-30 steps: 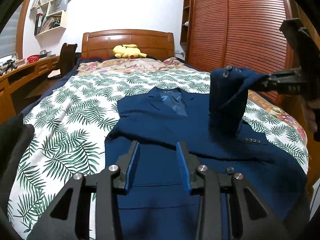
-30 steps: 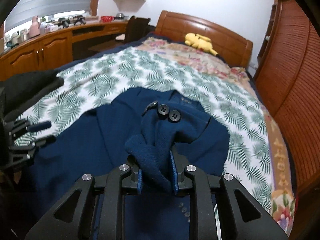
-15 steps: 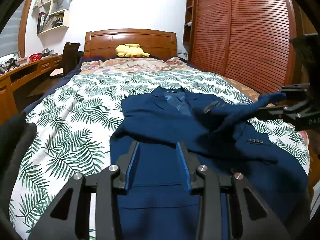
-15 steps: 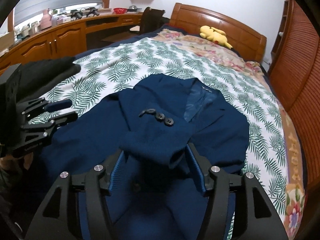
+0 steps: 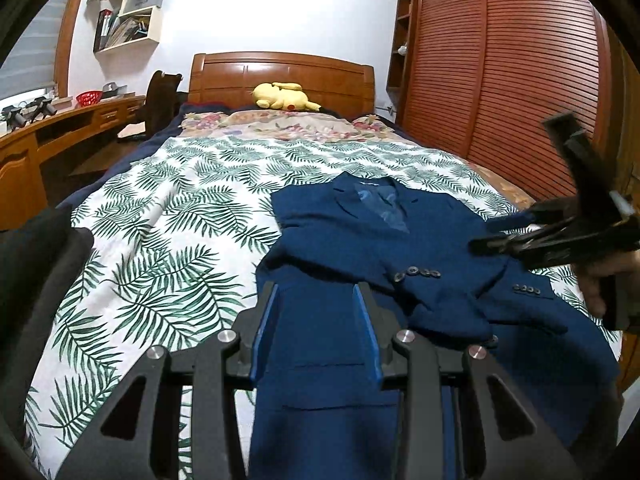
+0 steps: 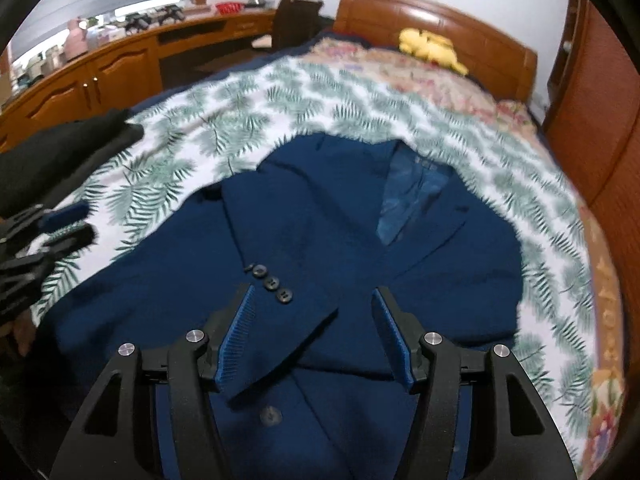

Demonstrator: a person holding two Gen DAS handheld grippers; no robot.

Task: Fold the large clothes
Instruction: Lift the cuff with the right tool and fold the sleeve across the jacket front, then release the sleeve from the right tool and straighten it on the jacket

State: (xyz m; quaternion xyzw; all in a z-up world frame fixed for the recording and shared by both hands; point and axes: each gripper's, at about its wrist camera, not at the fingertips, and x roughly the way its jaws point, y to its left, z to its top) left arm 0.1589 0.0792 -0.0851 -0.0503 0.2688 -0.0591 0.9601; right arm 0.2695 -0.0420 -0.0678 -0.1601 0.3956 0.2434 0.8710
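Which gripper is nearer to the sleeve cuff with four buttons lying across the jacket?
Right. The right gripper hangs open directly over the cuff; the left gripper is off to its side.

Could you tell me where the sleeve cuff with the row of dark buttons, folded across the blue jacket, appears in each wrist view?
Left wrist view: sleeve cuff right of centre, on the jacket chest, beyond the left claw.
Right wrist view: cuff lower centre, lying loose between the open right claw fingers.
Shared landmark: yellow plush toy at the headboard.

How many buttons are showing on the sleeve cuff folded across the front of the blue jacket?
4, in a short diagonal row on the sleeve cuff lying across the blue jacket, and one edge-on at the row's upper end.
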